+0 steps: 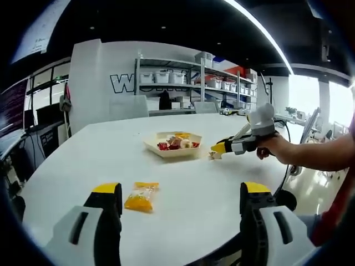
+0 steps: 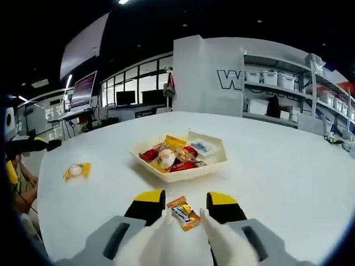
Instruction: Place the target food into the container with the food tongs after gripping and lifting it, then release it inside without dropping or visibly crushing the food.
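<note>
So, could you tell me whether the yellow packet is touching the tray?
Apart. In the right gripper view, bare table separates the yellow packet from the tray.

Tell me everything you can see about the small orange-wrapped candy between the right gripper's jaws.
The small orange-wrapped candy is a flat, shiny foil packet with twisted ends and a dark printed label. It lies tilted on the white round table, between the white tong tips of the right gripper, just short of the cream hexagonal tray. Whether the tips touch it cannot be told.
</note>
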A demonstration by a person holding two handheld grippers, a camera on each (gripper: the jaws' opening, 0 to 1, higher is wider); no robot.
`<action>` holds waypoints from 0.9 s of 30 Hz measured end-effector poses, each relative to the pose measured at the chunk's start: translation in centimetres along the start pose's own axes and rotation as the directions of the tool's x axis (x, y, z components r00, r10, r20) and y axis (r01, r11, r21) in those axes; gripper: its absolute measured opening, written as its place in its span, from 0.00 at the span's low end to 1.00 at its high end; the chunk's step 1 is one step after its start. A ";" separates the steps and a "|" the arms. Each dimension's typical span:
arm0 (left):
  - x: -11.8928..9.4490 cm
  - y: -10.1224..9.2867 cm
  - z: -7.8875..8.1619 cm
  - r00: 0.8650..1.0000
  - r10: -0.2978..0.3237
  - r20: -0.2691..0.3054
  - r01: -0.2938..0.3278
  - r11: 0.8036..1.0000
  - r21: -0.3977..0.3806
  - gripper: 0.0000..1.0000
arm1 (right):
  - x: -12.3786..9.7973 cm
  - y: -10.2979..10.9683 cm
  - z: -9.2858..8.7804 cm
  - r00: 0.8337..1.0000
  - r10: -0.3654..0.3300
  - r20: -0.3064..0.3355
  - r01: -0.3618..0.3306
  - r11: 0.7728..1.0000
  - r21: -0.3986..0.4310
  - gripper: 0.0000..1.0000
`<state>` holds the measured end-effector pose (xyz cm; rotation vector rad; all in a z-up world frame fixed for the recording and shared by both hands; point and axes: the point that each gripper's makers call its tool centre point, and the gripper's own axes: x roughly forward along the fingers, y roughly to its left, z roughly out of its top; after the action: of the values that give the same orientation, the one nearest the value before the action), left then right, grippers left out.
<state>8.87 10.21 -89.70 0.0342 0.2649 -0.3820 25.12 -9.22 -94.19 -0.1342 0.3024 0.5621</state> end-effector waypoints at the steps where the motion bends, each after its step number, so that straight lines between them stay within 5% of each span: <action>1: 0.0 -0.1 0.1 1.000 -0.002 0.002 0.002 1.000 0.001 0.86 | -0.1 -0.2 0.2 1.000 -0.010 0.007 0.010 1.000 -0.006 0.24; 16: 0.1 -0.3 0.0 1.000 -0.007 -0.004 0.007 1.000 0.006 0.86 | -0.8 -2.9 1.0 0.999 -0.040 0.024 0.039 0.997 0.066 0.24; 22: 0.3 -0.2 0.1 1.000 -0.008 -0.003 0.008 1.000 0.004 0.85 | -0.5 -3.1 1.4 0.997 -0.082 0.012 0.077 0.968 0.238 0.25; 27: 0.4 -0.7 0.2 1.000 -0.020 -0.003 0.020 1.000 0.010 0.86 | 0.1 -2.8 0.8 0.993 -0.121 -0.002 0.119 0.970 0.214 0.25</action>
<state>9.05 9.41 -89.65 0.0418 0.2664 -0.4032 26.94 -11.40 -93.34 0.0584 0.3401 0.4072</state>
